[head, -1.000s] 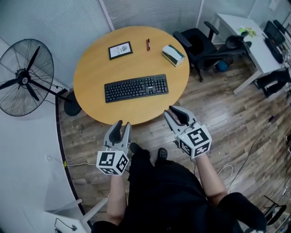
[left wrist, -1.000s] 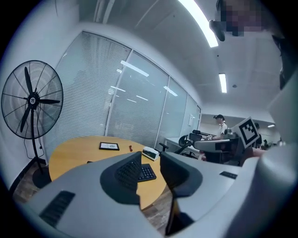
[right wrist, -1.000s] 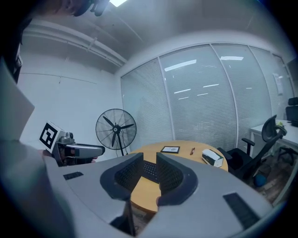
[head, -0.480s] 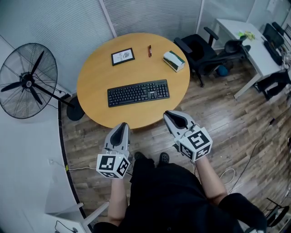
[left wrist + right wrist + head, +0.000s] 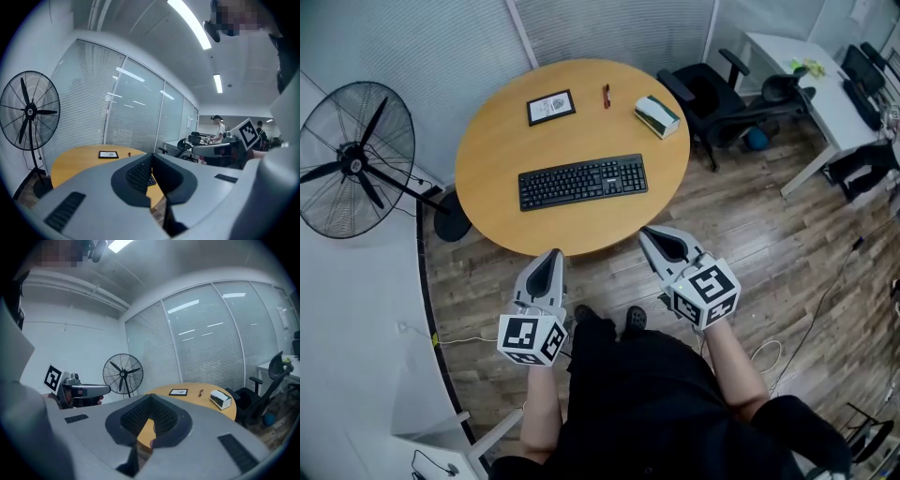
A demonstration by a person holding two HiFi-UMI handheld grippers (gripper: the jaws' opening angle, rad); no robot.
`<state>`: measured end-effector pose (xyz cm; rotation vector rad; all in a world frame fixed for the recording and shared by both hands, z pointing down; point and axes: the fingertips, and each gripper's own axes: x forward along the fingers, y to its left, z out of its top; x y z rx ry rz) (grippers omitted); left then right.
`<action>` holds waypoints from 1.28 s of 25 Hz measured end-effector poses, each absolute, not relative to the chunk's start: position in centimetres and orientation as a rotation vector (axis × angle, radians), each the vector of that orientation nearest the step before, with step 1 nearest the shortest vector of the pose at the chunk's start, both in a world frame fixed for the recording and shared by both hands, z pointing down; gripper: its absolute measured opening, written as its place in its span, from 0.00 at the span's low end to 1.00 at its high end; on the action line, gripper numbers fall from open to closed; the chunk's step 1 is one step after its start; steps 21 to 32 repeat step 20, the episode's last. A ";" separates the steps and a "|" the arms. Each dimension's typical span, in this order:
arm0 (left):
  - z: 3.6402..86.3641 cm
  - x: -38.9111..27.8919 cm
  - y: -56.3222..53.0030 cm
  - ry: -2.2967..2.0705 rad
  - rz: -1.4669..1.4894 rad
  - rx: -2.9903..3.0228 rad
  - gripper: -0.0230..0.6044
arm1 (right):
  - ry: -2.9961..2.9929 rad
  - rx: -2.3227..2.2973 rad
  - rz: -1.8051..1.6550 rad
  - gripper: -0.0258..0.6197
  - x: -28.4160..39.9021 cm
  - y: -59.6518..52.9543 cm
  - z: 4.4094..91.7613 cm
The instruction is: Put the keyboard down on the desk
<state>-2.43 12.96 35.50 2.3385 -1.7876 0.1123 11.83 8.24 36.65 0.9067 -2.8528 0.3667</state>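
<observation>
Left gripper [image 5: 554,255]: jaws were fully together, pads meeting tip to tip, nothing between them. Right gripper [image 5: 650,232]: same, jaws pressed together and empty. Both were held in front of the person's body, off the near edge of the round wooden table [image 5: 487,141], left one pointing roughly straight ahead, right one angled in towards the table; neither touched the table or anything on it. Each gripper's marker cube faced up towards the head camera. The black keyboard [image 5: 582,182] lay flat on the tabletop, in its near half, long side running left to right, well apart from both grippers. Beyond it, towards the far edge: a small dark-framed card [image 5: 550,106] on the left, a red pen [image 5: 606,94] near the middle, and a white-and-green box [image 5: 657,114] on the right, all apart from each other and from the keyboard. A standing fan [image 5: 352,164] was on the floor to the left of the table. Black office chairs [image 5: 712,94] stood to the right, with a white desk [image 5: 806,66] past them. The wood-plank floor [image 5: 750,253] ran under it all.
</observation>
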 end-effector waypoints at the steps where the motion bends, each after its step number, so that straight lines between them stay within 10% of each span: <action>1: 35.5 -2.4 13.0 -1.794 0.120 2.339 0.04 | -2.853 0.906 0.365 0.06 11.9 8.3 36.7; 32: 36.2 -1.2 13.0 -1.759 0.166 2.340 0.03 | -2.839 0.898 0.346 0.05 12.7 8.5 37.2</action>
